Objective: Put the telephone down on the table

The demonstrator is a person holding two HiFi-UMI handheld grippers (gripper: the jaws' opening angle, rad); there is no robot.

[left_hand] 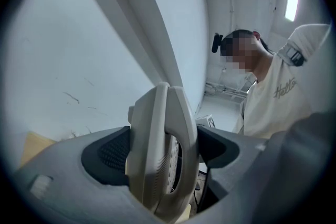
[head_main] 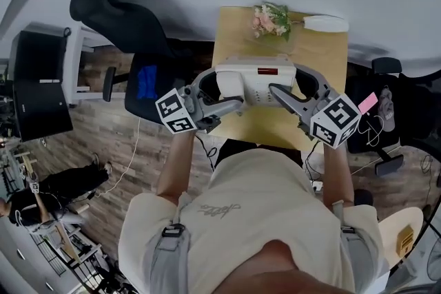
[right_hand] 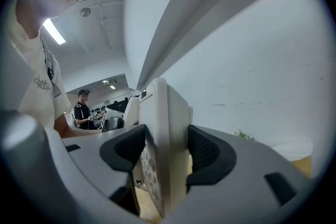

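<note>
My left gripper [head_main: 210, 101] is clamped on the left end of the telephone [head_main: 253, 79], both pads pressed against its two faces. The telephone spans the gap between my hands, its long axis running straight across me from left to right, keypad side turned up toward my head. My right gripper [head_main: 293, 98] is closed the same way on the right end, so neither hand is nearer and they share the load. The wooden worktop [head_main: 231, 31] lies directly below and stretches away from me, with flowers [head_main: 270, 18] at its far edge, well apart from the telephone. I cannot tell whether the base touches the wood; I judge it hangs just above, so the move is straight down, kept level
</note>
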